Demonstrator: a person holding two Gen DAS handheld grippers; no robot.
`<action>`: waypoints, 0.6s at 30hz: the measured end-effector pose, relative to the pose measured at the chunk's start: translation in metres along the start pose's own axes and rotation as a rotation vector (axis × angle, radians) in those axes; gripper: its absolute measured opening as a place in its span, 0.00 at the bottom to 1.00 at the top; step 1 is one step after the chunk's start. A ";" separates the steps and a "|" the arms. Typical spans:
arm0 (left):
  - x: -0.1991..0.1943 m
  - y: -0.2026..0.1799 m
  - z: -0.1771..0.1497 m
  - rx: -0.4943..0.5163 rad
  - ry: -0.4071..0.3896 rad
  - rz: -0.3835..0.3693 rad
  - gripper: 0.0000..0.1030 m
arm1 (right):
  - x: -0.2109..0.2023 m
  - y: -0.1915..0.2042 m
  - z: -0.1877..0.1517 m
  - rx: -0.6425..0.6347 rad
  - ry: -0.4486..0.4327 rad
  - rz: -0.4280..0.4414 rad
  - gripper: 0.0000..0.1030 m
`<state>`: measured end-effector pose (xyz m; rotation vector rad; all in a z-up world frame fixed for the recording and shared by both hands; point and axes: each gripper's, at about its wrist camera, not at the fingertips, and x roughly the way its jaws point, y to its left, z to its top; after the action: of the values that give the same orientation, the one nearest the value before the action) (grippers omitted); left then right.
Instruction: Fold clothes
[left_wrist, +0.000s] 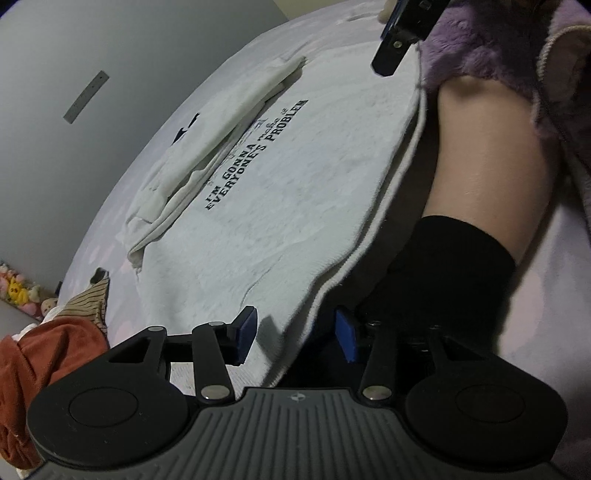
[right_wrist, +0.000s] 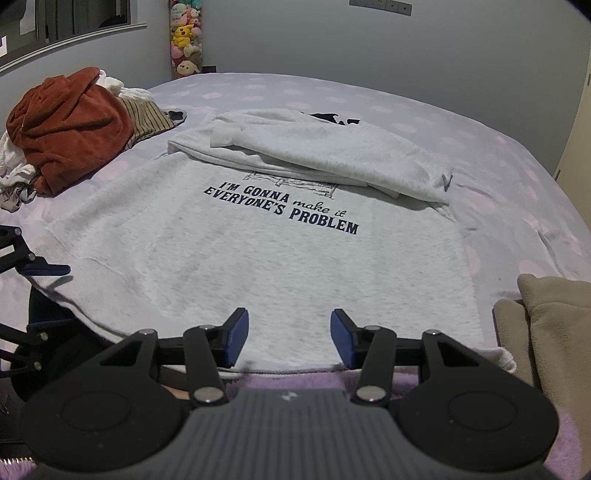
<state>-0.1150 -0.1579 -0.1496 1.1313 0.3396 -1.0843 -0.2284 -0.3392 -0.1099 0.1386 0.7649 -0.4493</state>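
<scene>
- The grey sweatshirt (right_wrist: 258, 258) lies flat on the bed (right_wrist: 517, 177), front side up, so the dark printed words can be read. It takes the middle of the bed, and its bottom hem is at the near edge, close to the person.
- Both sleeves (right_wrist: 332, 155) are already laid across the chest, above the print. This makes the body a narrower shape, which is probably the reason they were put there first.
- The right gripper (right_wrist: 286, 332) hangs above the near hem, about at its middle. Its blue pads stand apart and no cloth is between them, so it holds nothing at this moment.
- The left gripper (left_wrist: 297, 334) is at the side corner of the same hem. Its jaws are also apart. The edge of the hem passes between the two pads, but the pads do not appear to press on it, so it is judged as not yet gripped.
- The placing of the two grippers on one hem suggests the next fold: lift the bottom edge at two points and carry it up toward the sleeves, so the cloth stays straight.
- The person's leg (left_wrist: 491, 155) in a black sock (left_wrist: 443, 277) rests just beside the sweatshirt.
- A heap of other clothes, with a rust-coloured garment (right_wrist: 70, 125) on top, waits at the far left of the bed, well apart from the work. A beige cloth (right_wrist: 546, 332) lies at the near right.
</scene>
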 end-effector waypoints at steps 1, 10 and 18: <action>0.002 0.002 0.000 -0.012 0.005 0.005 0.41 | 0.000 0.000 0.000 -0.001 -0.001 0.002 0.51; 0.000 0.030 0.004 -0.214 -0.020 0.011 0.05 | -0.008 0.023 -0.001 -0.141 -0.043 0.082 0.63; -0.005 0.047 0.014 -0.294 -0.074 0.033 0.04 | 0.016 0.078 -0.004 -0.503 0.102 0.013 0.70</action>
<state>-0.0828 -0.1664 -0.1137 0.8308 0.4058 -1.0075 -0.1865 -0.2737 -0.1272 -0.3051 0.9545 -0.2276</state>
